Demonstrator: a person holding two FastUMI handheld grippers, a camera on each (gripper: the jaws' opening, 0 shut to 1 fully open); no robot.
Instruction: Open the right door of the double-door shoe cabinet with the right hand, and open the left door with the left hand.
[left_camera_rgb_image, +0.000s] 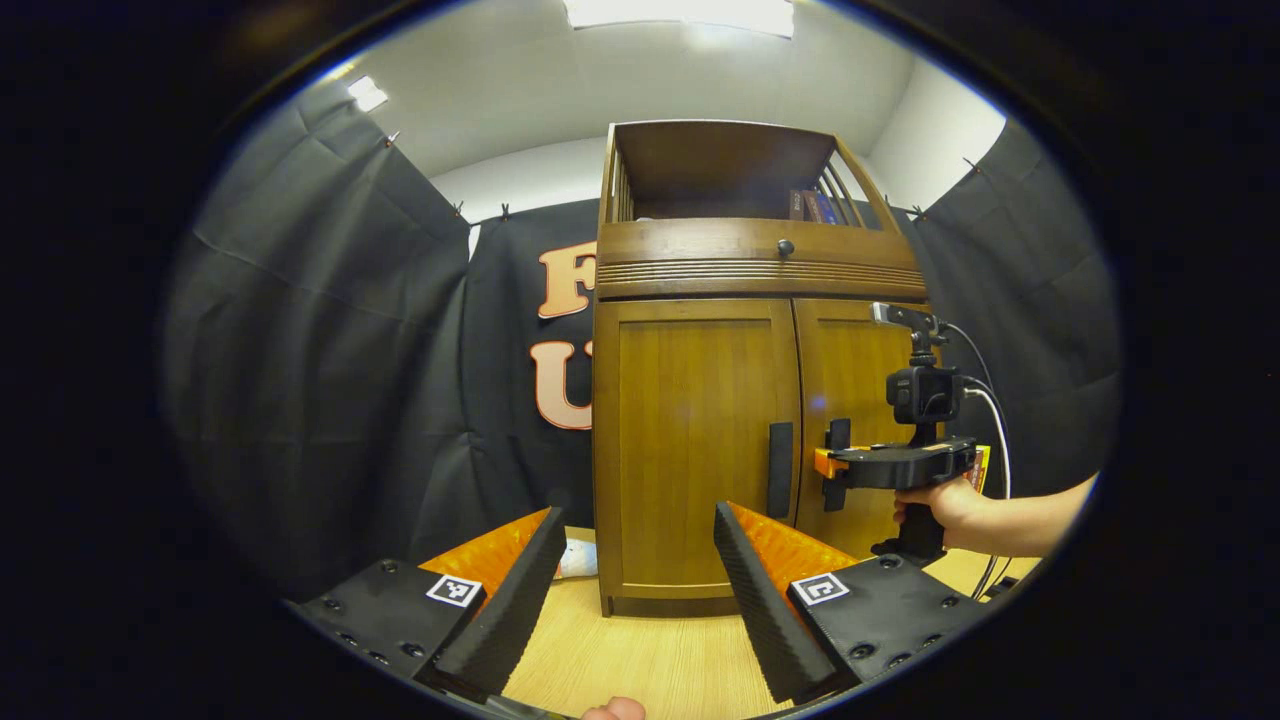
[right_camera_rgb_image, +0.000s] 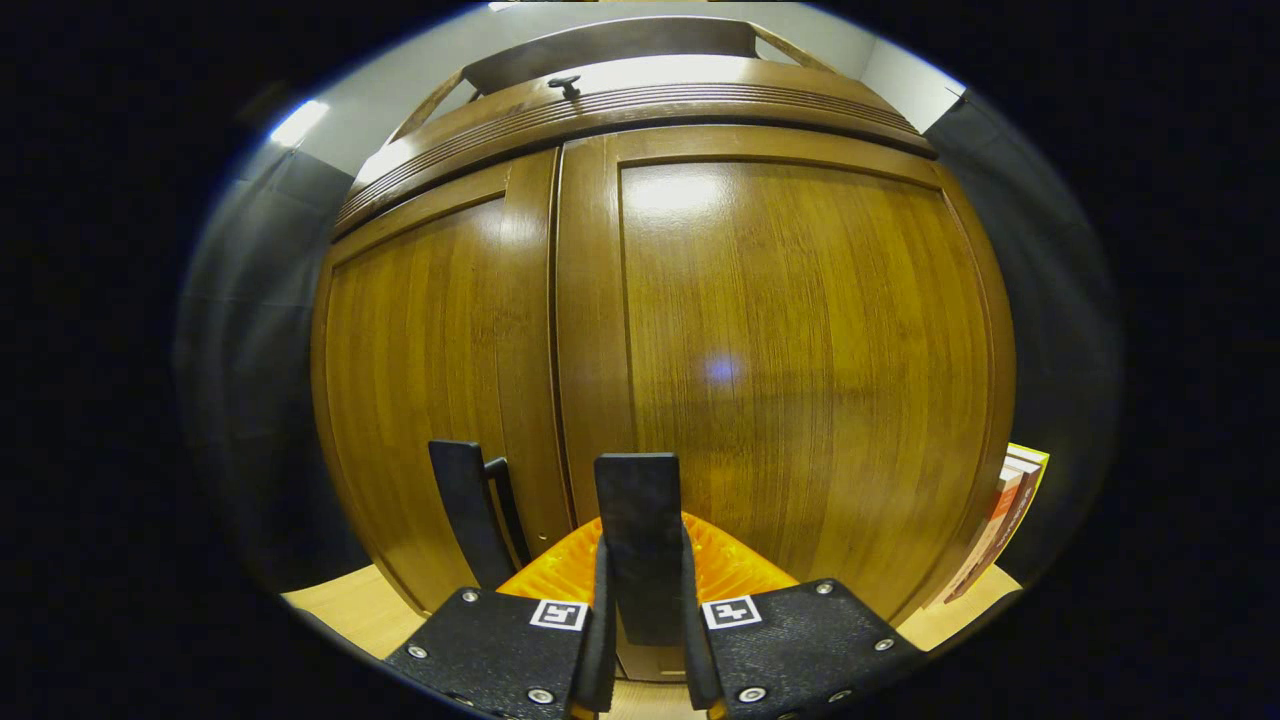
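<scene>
The right gripper (right_camera_rgb_image: 640, 610) has its fingers squeezed on the right door's handle (right_camera_rgb_image: 638, 540), ready to pull; the shoe cabinet (left_camera_rgb_image: 690, 440) stands shut ahead; the left gripper (left_camera_rgb_image: 635, 590) waits back, fingers wide apart, because its door comes second.

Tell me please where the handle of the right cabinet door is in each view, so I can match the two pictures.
Left gripper view: the right door handle is right of centre, a dark vertical bar at the right gripper, beside the left door handle.
Right gripper view: the handle stands bottom centre, clamped between the gripper's fingers.
Shared landmark: the small dark knob above the doors.
</scene>
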